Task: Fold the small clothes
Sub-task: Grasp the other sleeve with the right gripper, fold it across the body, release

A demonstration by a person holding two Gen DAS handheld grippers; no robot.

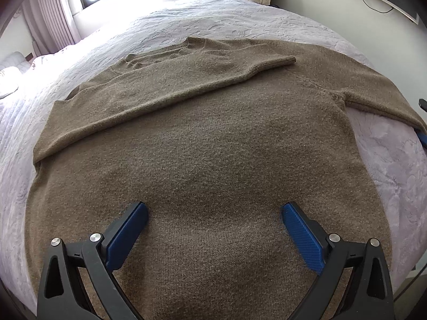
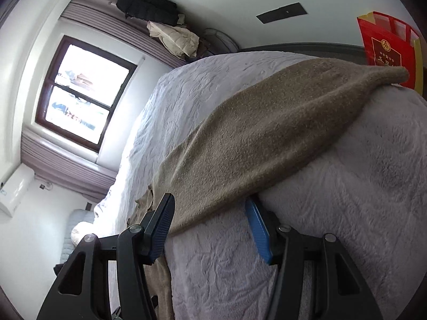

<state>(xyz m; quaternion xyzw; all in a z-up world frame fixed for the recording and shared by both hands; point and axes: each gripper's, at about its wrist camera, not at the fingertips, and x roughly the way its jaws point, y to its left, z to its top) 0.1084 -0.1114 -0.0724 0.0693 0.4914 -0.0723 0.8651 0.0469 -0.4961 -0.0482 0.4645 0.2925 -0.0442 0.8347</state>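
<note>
A brown sweater point(image 1: 213, 138) lies flat on a bed point(image 1: 240, 18), and it fills most of the left wrist view. The left hand-held gripper point(image 1: 214, 213) hangs above the lower part of the sweater body, with its two blue fingers point(image 1: 128, 236) spread wide and nothing between them, so it is released. One sleeve point(image 1: 186, 80) is folded across the chest, and its ribbed cuff points to the right. The other sleeve point(image 2: 267, 133) stretches out over the edge of the bed. In the right wrist view this sleeve runs between the fingers of the right hand-held gripper point(image 2: 210, 210); the jaws stand partly apart around it, but I cannot tell if the pads press on the cloth. The sweater is a soft, fuzzy knit with a ribbed collar. The bed has a pale lilac cover point(image 2: 240, 266) with a raised, crinkled pattern. The fingers carry blue ridged pads point(image 2: 257, 229) on black plastic arms with metal rivets.
</note>
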